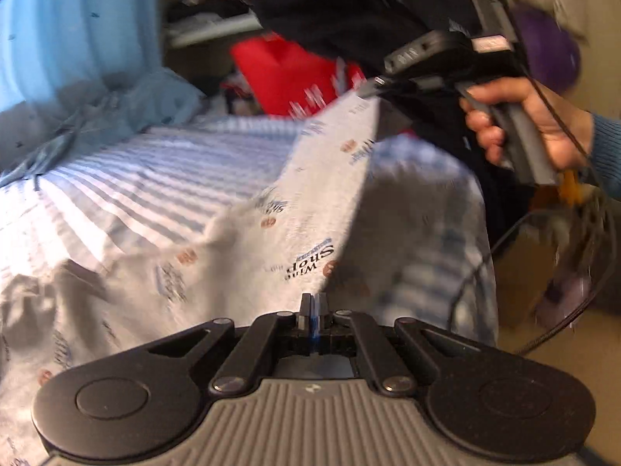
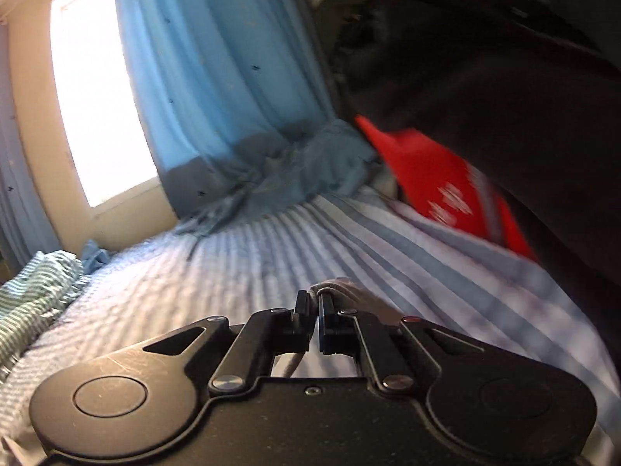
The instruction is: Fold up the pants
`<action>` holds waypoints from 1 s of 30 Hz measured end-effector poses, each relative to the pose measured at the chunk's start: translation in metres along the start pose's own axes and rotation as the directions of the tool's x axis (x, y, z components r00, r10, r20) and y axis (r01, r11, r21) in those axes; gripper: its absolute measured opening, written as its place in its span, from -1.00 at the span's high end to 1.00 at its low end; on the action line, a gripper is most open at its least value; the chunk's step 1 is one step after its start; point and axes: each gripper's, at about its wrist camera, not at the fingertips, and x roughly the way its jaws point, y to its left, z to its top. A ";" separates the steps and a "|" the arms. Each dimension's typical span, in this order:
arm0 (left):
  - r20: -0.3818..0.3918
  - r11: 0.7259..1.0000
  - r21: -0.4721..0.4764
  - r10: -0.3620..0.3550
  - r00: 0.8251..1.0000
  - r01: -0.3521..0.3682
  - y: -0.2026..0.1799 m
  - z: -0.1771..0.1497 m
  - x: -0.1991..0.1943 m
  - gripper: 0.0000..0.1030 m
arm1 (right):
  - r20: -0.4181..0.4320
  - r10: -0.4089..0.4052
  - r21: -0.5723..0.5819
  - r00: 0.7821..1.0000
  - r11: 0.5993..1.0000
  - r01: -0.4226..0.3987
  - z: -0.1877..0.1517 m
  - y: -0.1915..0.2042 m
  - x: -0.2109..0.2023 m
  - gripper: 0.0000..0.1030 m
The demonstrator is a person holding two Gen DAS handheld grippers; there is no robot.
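Note:
The pants (image 1: 310,178) are white with a small printed pattern and hang stretched over the striped bed. In the left wrist view my left gripper (image 1: 314,301) is shut, with an edge of the pants running into its fingertips. At the upper right a hand (image 1: 535,128) holds my right gripper (image 1: 373,84), whose tip pinches the far corner of the pants and lifts it. The right wrist view shows my right gripper (image 2: 316,296) shut on a small fold of pale cloth (image 2: 335,285). Both views are blurred by motion.
The bed has a blue-and-white striped sheet (image 2: 271,256). A blue curtain (image 2: 217,77) hangs beside a bright window (image 2: 97,89). Red cloth (image 1: 287,73) and dark clothes (image 1: 349,11) are piled behind. Green striped cloth (image 2: 35,287) lies at the left. A black cable (image 1: 477,268) dangles at the right.

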 end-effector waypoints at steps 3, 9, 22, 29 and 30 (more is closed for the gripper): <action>-0.060 1.000 0.013 -0.003 0.998 0.003 -0.007 -0.012 0.008 1.00 | -0.065 -0.051 0.091 0.997 0.994 0.056 -0.048 -0.038 -0.002 0.94; -0.082 1.000 -0.008 0.018 0.997 -0.019 -0.010 -0.015 0.010 1.00 | -0.058 0.035 0.271 0.998 0.962 -0.018 -0.095 -0.062 -0.013 0.60; -0.109 0.998 -0.030 0.054 0.993 -0.057 -0.007 -0.014 0.012 1.00 | -0.017 0.091 0.616 0.996 0.786 -0.062 -0.093 -0.103 -0.016 0.16; -0.111 0.996 -0.044 0.076 0.991 -0.082 -0.008 -0.012 0.012 1.00 | -0.027 0.012 0.695 1.000 0.719 0.010 -0.089 -0.121 -0.009 0.44; -0.112 0.995 -0.045 0.080 0.991 -0.085 -0.009 -0.011 0.012 1.00 | -0.038 -0.007 0.698 0.999 0.715 0.032 -0.088 -0.123 -0.007 0.58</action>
